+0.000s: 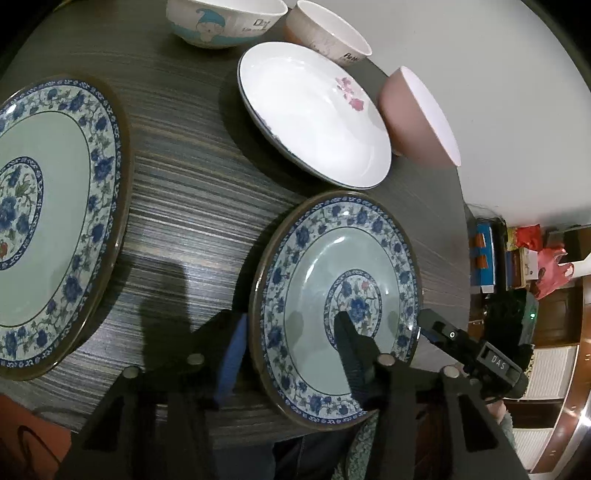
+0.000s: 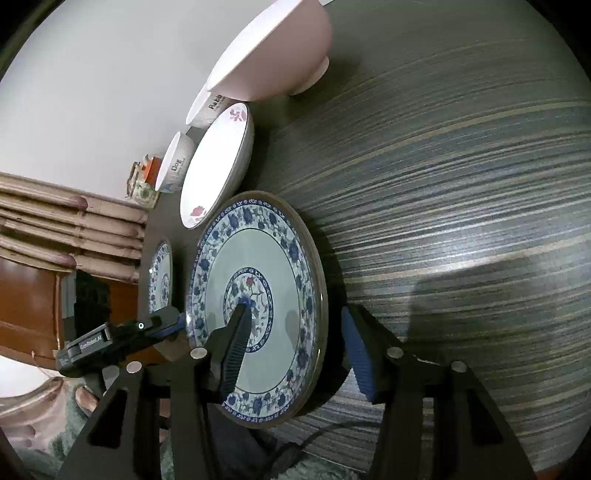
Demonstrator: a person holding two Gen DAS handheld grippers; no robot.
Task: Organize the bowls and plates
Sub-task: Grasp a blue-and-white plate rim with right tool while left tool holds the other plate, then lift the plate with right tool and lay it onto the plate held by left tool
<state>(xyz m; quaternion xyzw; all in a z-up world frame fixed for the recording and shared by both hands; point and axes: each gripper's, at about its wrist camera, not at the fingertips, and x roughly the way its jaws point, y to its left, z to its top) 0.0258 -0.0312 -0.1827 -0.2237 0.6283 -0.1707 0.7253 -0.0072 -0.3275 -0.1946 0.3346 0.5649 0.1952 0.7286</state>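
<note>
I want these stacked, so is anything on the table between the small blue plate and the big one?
Nothing visible: only bare table lies between the small blue plate and the big blue plate.

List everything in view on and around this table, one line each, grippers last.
Blue floral plates: 2, pale green centre with blue-and-white flower border; the small blue floral plate at the near table edge between both grippers' fingers, the large blue floral plate further along the same edge.
White plate: 1, white with pink flowers, behind the small floral one.
Pink bowl: 1, pink outside, white inside, beside the white plate.
Rabbit bowl: 1, white, lettered, far edge.
Dog bowl: 1, white with blue cartoon, far edge.
Table: 1, dark striped wood grain.
Left gripper: black, blue pads, straddling the small plate's rim.
Right gripper: black, blue pads, straddling the opposite rim.
</note>
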